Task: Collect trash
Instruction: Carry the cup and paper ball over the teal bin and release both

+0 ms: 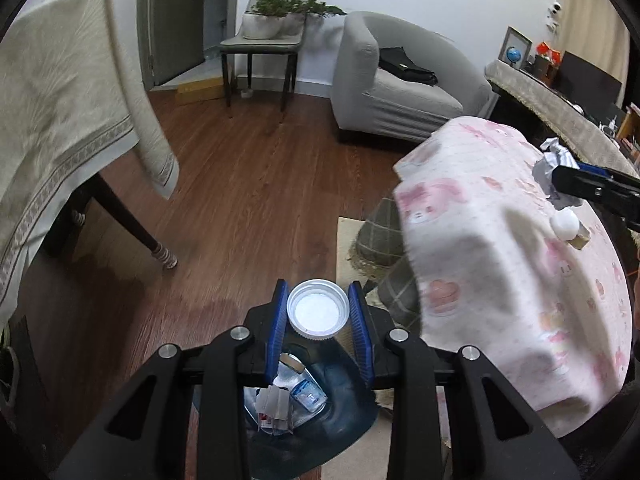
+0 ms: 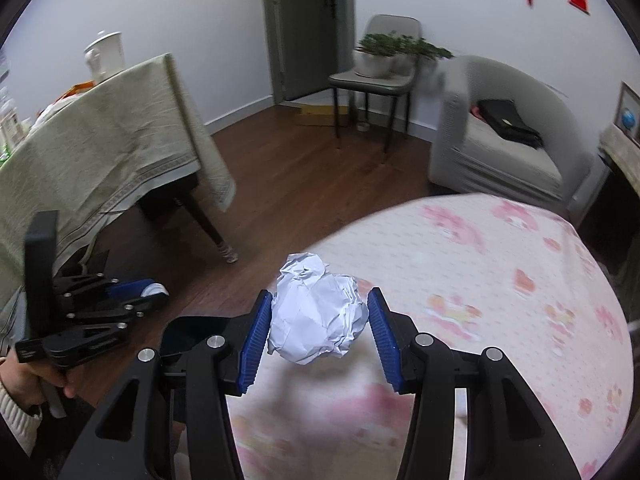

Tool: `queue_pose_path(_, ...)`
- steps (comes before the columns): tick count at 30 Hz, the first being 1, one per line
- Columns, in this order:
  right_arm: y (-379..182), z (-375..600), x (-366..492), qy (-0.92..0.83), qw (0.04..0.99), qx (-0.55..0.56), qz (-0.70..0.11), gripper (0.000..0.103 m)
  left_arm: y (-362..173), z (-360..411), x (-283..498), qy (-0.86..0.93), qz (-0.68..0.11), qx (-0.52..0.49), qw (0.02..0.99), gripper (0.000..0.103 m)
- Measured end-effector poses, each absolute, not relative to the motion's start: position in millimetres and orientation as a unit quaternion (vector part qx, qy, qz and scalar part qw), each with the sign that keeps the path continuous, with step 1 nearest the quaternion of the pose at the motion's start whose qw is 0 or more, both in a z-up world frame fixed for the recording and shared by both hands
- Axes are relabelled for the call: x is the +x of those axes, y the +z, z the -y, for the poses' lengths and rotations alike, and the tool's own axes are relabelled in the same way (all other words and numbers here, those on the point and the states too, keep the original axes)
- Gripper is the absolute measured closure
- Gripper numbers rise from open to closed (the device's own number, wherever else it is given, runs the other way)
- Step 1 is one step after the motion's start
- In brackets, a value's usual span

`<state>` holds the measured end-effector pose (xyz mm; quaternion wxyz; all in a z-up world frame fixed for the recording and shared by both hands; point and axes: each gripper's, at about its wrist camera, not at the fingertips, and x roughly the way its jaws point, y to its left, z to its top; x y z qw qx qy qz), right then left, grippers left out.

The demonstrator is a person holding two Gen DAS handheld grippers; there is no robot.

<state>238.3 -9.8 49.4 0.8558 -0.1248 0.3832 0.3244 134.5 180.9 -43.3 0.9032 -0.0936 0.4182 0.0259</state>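
- Two grips are loaded: left gripper [image 1: 318, 314] pinches a white lid [image 1: 318, 311] above the bin [image 1: 344, 392] on the floor; right gripper [image 2: 318, 320] pinches a paper ball [image 2: 316, 308] over the desk [image 2: 500, 300].
- Centre each over the bin before letting go.
- No writing is readable; labels in the bin are too small.

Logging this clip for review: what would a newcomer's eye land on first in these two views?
In the right wrist view, a crumpled white paper ball sits clamped in the right gripper over the pink-patterned tablecloth. In the left wrist view, the left gripper holds a white jar lid above a dark trash bin with litter inside.
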Motion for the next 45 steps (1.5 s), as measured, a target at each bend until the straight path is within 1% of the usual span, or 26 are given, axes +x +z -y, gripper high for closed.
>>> queue_pose_path(9,45,-45,217,0.369,0.835,-0.149,-0.379,0.053,-82,-206,126,0.044,-0.456,-0.100,0.883,0.070)
queue_pose_path(19,32,-86,207,0.395,0.818,-0.164,-0.385,0.053,-124,-223,117,0.042,-0.503,-0.102,0.857,0.070)
queue_pose_path(29,8,-122,201,0.410,0.794,-0.184,-0.410,0.053,-154,-237,107,0.046,-0.548,-0.099,0.829,0.069)
queue_pose_path(31,1,-127,200,0.411,0.788,-0.189,-0.417,0.053,-156,-241,104,0.047,-0.549,-0.099,0.828,0.063)
queue_pose_path(33,-7,-135,200,0.411,0.782,-0.195,-0.427,0.053,-155,-244,103,0.049,-0.548,-0.100,0.829,0.060)
queue_pose_path(34,-10,-137,199,0.411,0.780,-0.198,-0.429,0.053,-154,-247,101,0.049,-0.546,-0.103,0.830,0.056)
queue_pose_path(42,-44,-156,193,0.407,0.757,-0.221,-0.461,0.053,-131,-260,91,0.055,-0.511,-0.114,0.850,0.048)
queue_pose_path(45,-60,-163,189,0.405,0.745,-0.234,-0.476,0.053,-122,-265,87,0.059,-0.496,-0.124,0.858,0.048)
